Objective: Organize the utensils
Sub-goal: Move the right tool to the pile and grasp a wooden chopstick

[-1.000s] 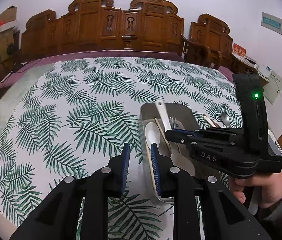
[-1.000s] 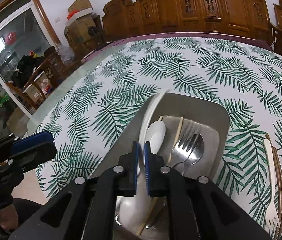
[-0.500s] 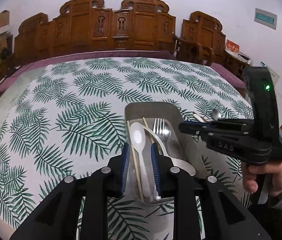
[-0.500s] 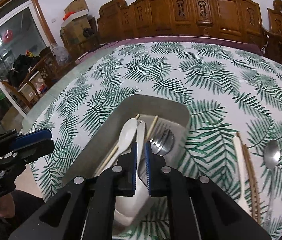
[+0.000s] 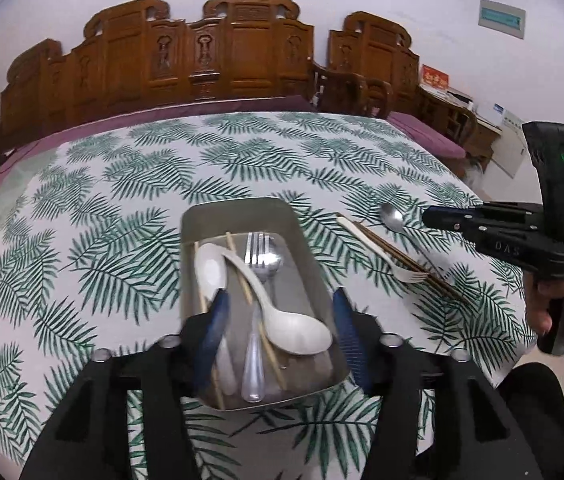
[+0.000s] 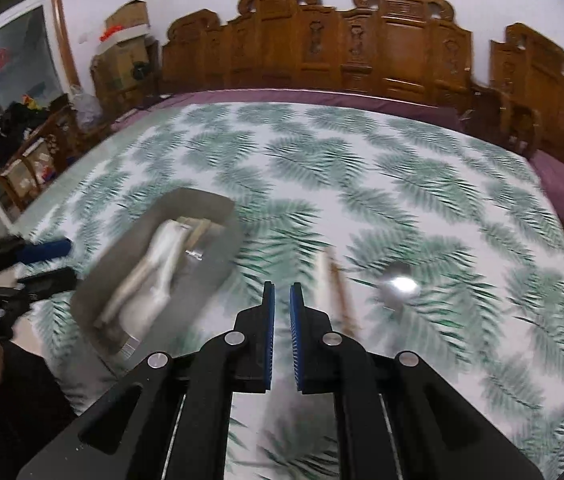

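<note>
A grey tray [image 5: 237, 212] lies on the leaf-print tablecloth and holds two white spoons [image 5: 290, 328], chopsticks [image 5: 241, 276], a metal fork [image 5: 257, 248] and a metal spoon. My left gripper [image 5: 282, 332] hangs over the tray's near end; its jaws are opening and its pads touch nothing. Right of the tray lie a white plastic fork [image 5: 386, 256], brown chopsticks [image 5: 414, 268] and a metal spoon [image 5: 392, 216]. My right gripper [image 6: 282, 332] is shut and empty, above the cloth between the tray [image 6: 185, 208] and the blurred metal spoon [image 6: 400, 282].
Carved wooden chairs [image 5: 221, 60] line the table's far side. A person's hand [image 5: 558, 304] holds the right gripper at the table's right edge. Cardboard boxes [image 6: 125, 28] and a glass door stand far left. The left gripper [image 6: 51, 262] shows beside the tray.
The right gripper swung right, away from the tray; the white spoon once between its pads now lies in the tray. The left gripper shifted over the tray and its jaws spread wider.
</note>
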A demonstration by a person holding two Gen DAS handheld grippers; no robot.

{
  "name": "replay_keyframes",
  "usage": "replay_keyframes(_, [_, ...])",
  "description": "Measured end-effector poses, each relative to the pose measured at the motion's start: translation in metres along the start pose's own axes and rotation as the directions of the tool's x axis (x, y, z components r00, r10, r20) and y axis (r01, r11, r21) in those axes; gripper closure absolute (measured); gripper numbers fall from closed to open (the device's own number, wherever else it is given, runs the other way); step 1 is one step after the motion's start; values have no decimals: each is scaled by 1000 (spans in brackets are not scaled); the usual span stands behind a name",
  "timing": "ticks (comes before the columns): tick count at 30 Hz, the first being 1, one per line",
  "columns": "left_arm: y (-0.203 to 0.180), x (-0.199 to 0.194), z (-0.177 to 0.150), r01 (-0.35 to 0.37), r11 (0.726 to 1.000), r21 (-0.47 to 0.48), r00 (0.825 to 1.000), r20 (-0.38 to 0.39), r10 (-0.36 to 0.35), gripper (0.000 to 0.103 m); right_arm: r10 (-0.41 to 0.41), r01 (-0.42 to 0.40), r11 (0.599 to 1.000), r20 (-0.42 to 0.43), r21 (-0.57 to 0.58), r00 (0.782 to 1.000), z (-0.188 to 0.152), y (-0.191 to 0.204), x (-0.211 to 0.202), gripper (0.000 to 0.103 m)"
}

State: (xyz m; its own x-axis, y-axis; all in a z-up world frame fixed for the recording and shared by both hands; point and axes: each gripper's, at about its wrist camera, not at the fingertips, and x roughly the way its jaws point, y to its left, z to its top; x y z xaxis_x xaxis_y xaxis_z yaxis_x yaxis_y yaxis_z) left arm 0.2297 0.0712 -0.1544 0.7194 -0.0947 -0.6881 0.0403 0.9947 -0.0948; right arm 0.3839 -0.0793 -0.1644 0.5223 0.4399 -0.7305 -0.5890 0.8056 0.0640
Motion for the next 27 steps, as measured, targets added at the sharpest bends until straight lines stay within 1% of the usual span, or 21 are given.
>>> replay_keyframes(2, [-6,0,0,7,1000,4,1000,-1,-7,45,-23,23,1000,-9,11,1000,-7,-14,-2,92])
replay_keyframes(3, [-8,1,0,10,1000,2,1000,-2,-10,39,-35,36,999,-15,11,999,-11,-20,-2,92])
replay_keyframes(4, [-10,1,0,12,1000,2,1000,-3,-12,36,-43,43,999,-21,11,999,-15,-23,-1,92])
replay_keyframes(5, [-13,1,-1,16,1000,4,1000,-4,-16,35,-50,51,999,-29,12,998,-19,-27,0,92])
replay_keyframes(12, [-25,5,-2,32,999,7,999,-15,-31,35,-57,59,998,-96,14,994,-39,-37,23,92])
replay_keyframes(17, [-32,7,-4,34,999,12,999,-27,-34,35,-47,49,999,-140,9,989,-44,-38,42,92])
replay_keyframes(23, [-45,9,-6,38,999,28,999,-35,-37,35,-54,52,998,-195,-19,979,-49,-39,59,92])
replay_keyframes(27, [-52,12,-7,36,999,41,998,-43,-34,35,-57,51,998,-199,-35,978,-49,-40,61,92])
